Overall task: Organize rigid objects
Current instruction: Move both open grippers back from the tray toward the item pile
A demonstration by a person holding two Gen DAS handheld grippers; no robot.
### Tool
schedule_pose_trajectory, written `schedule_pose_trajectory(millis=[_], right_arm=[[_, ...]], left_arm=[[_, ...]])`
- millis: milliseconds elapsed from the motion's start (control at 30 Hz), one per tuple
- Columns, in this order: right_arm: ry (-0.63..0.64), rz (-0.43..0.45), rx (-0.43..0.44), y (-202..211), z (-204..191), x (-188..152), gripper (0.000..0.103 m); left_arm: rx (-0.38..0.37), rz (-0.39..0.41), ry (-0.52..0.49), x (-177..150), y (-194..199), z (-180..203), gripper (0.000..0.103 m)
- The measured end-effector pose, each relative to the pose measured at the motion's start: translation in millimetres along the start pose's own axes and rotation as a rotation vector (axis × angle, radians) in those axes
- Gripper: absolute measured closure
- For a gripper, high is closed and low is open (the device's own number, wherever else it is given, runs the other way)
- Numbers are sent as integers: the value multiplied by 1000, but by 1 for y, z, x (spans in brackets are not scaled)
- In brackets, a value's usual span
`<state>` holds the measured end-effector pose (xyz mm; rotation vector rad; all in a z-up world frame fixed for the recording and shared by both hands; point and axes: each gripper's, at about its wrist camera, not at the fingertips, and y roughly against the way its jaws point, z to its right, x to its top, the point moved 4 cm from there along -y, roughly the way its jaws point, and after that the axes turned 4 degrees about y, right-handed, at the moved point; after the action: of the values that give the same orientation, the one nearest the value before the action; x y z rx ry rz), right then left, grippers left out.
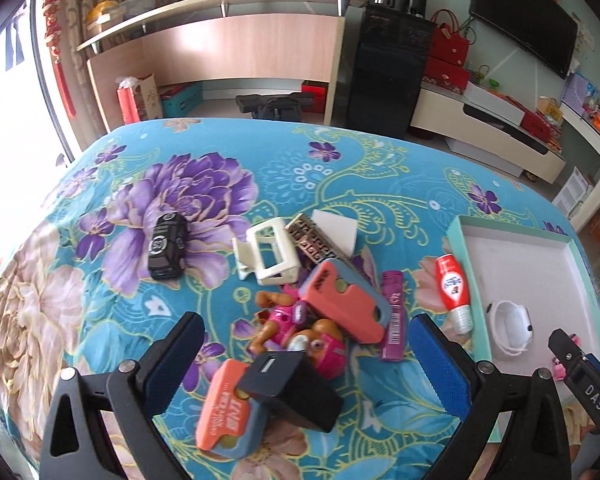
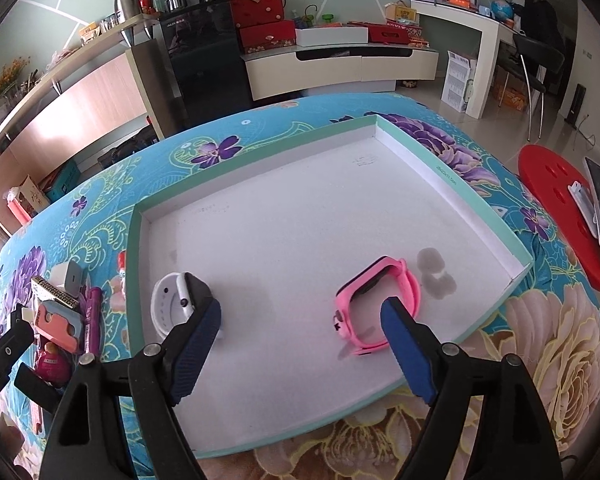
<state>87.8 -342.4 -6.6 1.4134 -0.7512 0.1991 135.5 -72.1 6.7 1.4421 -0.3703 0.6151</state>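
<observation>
A shallow teal-rimmed white tray (image 2: 452, 168) lies on the flowered table. In it are a white watch (image 2: 170, 300) at the left and a pink watch (image 2: 380, 304) at the right. My right gripper (image 2: 300, 320) hangs open and empty over the tray, between the two watches. My left gripper (image 1: 304, 344) is open above a pile of toys: a black box (image 1: 296, 394), an orange and grey case (image 1: 228, 404), a pink pup figure (image 1: 300, 336) and a second orange case (image 1: 346, 300). The tray's rim (image 1: 456, 240) shows at the right of the left wrist view.
A black toy car (image 1: 167, 245), a white clip holder (image 1: 270, 254), a patterned bar (image 1: 314, 240), a purple stick (image 1: 394, 316) and a red-and-white tube (image 1: 454, 288) lie on the cloth. A red stool (image 2: 560, 208) with a remote stands right of the table.
</observation>
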Motion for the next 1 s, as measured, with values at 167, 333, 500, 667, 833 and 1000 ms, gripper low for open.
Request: schedule_pose_trajectory(millis=[167,333,500,667,833,1000], right_arm=[[45,12,55,6,-31,0,9],[91,5,144,10,-68,-3,9],[153,2,177,13,-99,-10,9],[187,-7,209,14,-122,-16,9],[201,-15,232,13,-136,-20,9],[198,-14,267,14,-145,-22,9]], left_arm=[[63,13,59,1,4,-34,0],[109,19,102,2,7,-64,0],[148,25,141,2,11,-90,0],[180,30,171,2,13,-113,0],[201,23,195,0,13,-130,0],[195,20,230,-2,12,-143,0]])
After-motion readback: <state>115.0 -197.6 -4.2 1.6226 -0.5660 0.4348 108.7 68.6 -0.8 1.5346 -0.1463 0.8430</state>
